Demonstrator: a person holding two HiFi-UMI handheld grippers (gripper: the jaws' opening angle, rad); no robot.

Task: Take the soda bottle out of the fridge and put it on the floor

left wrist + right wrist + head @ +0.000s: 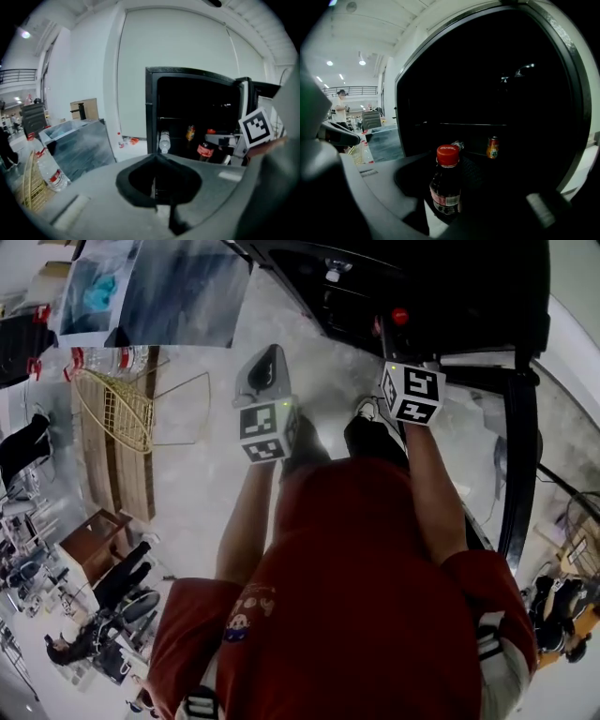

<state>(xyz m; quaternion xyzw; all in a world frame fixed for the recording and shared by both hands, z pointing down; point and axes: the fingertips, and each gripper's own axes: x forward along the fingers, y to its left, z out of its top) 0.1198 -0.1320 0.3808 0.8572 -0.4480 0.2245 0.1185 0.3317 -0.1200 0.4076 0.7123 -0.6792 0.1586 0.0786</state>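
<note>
The soda bottle (446, 186), dark with a red cap and red label, stands upright between the jaws of my right gripper (449, 199), which is shut on its body. In the left gripper view the soda bottle (205, 149) hangs at the open front of the black fridge (151, 108), beside the right gripper's marker cube (256, 126). In the head view only the bottle's red cap (400, 316) shows past the right gripper (401, 338). My left gripper (266, 371) is held over the floor left of the fridge. Its jaws meet at the tip with nothing between them.
An orange can (492, 147) and a clear water bottle (164, 141) sit inside the fridge. The fridge door (518, 446) stands open at the right. A wire basket (117, 409), water bottles (117, 358) and a grey box (77, 145) lie left. People are at far left.
</note>
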